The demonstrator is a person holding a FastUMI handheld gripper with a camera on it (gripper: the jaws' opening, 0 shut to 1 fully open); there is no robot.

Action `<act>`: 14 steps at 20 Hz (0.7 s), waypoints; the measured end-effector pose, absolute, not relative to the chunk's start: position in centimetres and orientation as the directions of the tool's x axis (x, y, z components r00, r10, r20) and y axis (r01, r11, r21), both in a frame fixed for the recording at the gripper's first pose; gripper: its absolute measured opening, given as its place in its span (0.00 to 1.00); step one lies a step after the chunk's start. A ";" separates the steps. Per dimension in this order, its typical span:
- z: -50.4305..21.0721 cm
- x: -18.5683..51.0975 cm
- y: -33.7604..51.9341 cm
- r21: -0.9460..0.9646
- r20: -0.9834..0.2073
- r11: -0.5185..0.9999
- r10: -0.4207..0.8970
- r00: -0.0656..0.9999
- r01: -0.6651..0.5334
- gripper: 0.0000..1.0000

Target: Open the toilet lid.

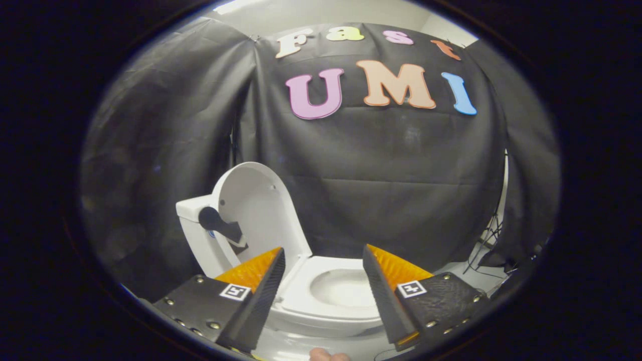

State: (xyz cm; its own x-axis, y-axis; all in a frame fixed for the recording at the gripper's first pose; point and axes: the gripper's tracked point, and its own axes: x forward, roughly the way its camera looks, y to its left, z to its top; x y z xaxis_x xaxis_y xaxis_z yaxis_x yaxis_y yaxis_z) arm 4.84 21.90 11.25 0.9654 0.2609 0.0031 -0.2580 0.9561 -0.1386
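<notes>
Gripper view: one toilet (321, 296) at lower centre, its one lid (258, 210) upright; gripper (323, 260) jaws released, two fingers (261, 281) flanking the seat (301, 296).

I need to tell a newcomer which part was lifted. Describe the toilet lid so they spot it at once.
Against the black cloth wall stands a white ceramic toilet, beyond the open gripper. The white oval plastic lid rises upright from the bowl's back, leaning on the tank. Unlike the flat seat ring, it stands tall.
</notes>
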 end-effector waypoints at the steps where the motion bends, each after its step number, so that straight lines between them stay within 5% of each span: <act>1: 11.0 4.9 20.5 -0.135 -0.001 0.960 0.248 0.969 -0.246 0.98; 14: 11.6 6.8 10.4 0.007 -0.018 0.987 0.158 0.987 -0.158 0.99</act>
State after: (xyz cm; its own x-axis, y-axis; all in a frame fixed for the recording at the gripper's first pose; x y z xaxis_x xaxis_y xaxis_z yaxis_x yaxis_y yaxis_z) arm 6.76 10.37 11.55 0.9872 0.1582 -0.0175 -0.1581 0.9874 0.0071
